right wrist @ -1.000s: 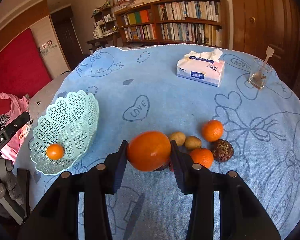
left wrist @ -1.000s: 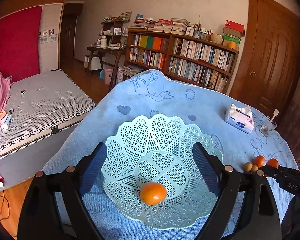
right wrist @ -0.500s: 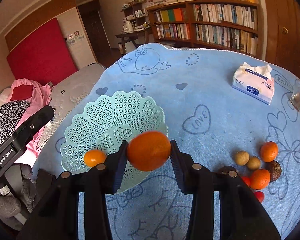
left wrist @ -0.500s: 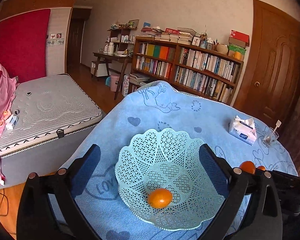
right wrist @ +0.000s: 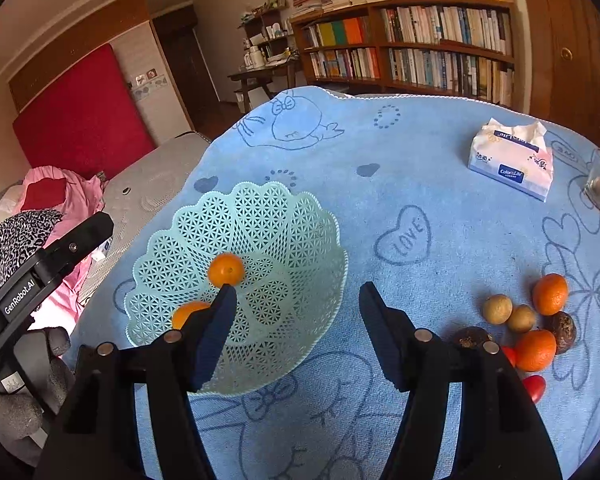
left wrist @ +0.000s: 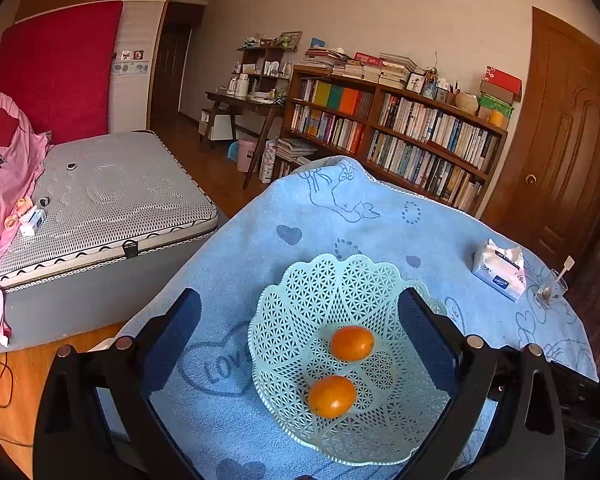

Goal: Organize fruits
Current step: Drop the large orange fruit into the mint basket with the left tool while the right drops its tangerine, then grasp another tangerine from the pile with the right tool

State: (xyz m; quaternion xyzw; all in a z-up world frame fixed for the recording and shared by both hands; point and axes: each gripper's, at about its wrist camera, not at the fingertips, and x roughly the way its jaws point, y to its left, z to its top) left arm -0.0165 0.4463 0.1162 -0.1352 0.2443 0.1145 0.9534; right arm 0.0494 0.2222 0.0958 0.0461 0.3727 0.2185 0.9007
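Left wrist view: the left gripper [left wrist: 300, 320] is held wide apart and empty above the mint basket [left wrist: 300, 288], where two oranges [left wrist: 352, 343] are seen lying apart.

Right wrist view: the right gripper [right wrist: 296, 300] is spread wide, empty, over the basket's edge; loose fruits [right wrist: 536, 350] are clustered on the blue cloth [right wrist: 440, 280].

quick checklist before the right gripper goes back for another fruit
1. Right gripper empty, jaws wide: ok.
2. Dropped orange inside the basket: ok.
3. First orange also in the basket: ok.
4. Left gripper open, straddling the basket without gripping it: ok.
5. Loose fruit pile on the cloth, nothing lying between it and the gripper: ok.
6. Small red fruits partly hidden behind a finger, count: cannot tell.
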